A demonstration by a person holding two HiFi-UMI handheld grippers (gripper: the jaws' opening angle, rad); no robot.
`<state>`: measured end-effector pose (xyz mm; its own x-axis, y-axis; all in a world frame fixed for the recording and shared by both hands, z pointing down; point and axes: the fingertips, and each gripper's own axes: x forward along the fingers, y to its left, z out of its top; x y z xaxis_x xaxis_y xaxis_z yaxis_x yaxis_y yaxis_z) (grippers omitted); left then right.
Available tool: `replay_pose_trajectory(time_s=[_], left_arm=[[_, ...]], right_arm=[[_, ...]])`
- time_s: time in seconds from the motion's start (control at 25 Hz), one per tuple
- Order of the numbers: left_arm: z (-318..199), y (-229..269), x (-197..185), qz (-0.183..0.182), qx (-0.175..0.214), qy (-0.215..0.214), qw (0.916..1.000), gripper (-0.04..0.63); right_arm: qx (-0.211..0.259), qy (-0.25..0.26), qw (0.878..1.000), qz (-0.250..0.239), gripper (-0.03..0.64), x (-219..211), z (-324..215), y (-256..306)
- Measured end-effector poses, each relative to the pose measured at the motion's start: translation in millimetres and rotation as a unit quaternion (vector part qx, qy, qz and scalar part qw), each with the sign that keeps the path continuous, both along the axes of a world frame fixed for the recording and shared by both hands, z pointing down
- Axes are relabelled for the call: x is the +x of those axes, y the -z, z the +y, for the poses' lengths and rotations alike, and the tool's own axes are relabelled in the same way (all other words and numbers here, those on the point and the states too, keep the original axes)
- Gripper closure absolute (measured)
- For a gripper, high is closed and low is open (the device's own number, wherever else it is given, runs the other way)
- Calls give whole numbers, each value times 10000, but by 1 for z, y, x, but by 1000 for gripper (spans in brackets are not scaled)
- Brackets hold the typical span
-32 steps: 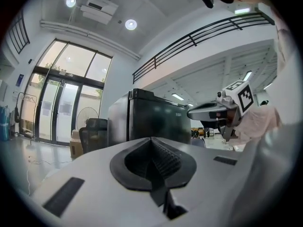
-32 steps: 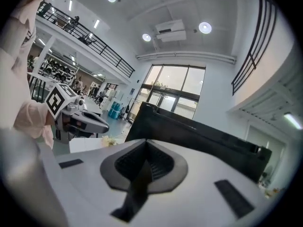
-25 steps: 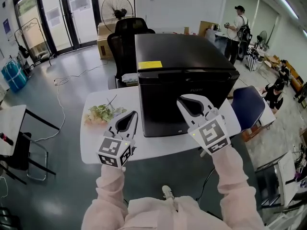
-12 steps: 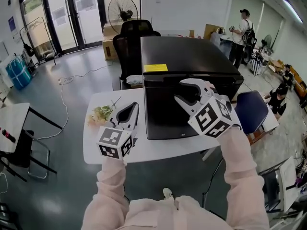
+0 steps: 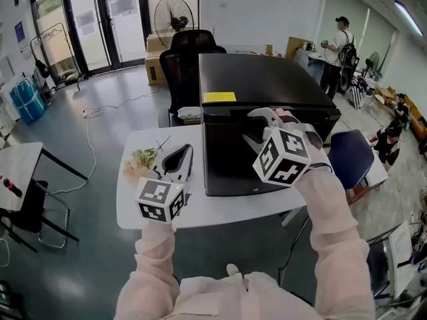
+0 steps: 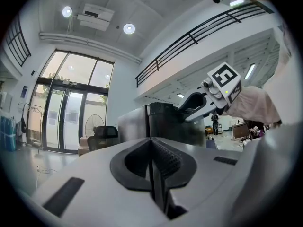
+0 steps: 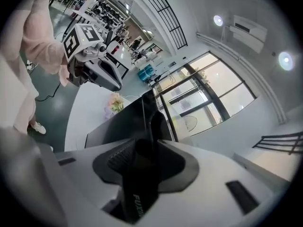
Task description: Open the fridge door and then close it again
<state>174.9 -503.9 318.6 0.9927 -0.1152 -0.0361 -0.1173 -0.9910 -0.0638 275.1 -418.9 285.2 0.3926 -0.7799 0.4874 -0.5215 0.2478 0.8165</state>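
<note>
Opening step: right tongs (image 7: 142, 148), just closing, pinch the door (image 5: 230, 159) at its top edge. Left tongs (image 6: 151, 145) are pressed together, empty. Next likely calls for pulling outward.

Grey floor (image 5: 100, 119), glass doors (image 5: 87, 25), white table (image 5: 200, 210)

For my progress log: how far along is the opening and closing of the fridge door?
Nothing done yet: the fridge door looks shut. In hand: the right gripper has just been closing its jaws on the door's top edge. Remaining: pull it open, then close it.

Smooth black fridge (image 5: 230, 155) (faint sheen on top), matt white table (image 5: 200, 209)
</note>
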Motion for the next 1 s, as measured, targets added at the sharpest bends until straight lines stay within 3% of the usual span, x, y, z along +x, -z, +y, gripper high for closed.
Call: replay_pose_trajectory(time_s=[0.12, 0.44, 0.76, 1.0], left_arm=[[1, -5, -2, -9, -46, -8, 10000, 583], [15, -20, -4, -202, 95, -216, 9995, 583], [18, -16, -13, -185, 85, -170, 9996, 583], [21, -14, -24, -185, 74, -116, 9997, 583]], right_arm=[[-194, -22, 9996, 186, 472, -1, -1, -3], [-142, -84, 9997, 201, 480, -1, -3, -4], [-422, -97, 9988, 242, 491, 0, -2, -4], [-324, -86, 9990, 281, 499, -3, 1, -1]])
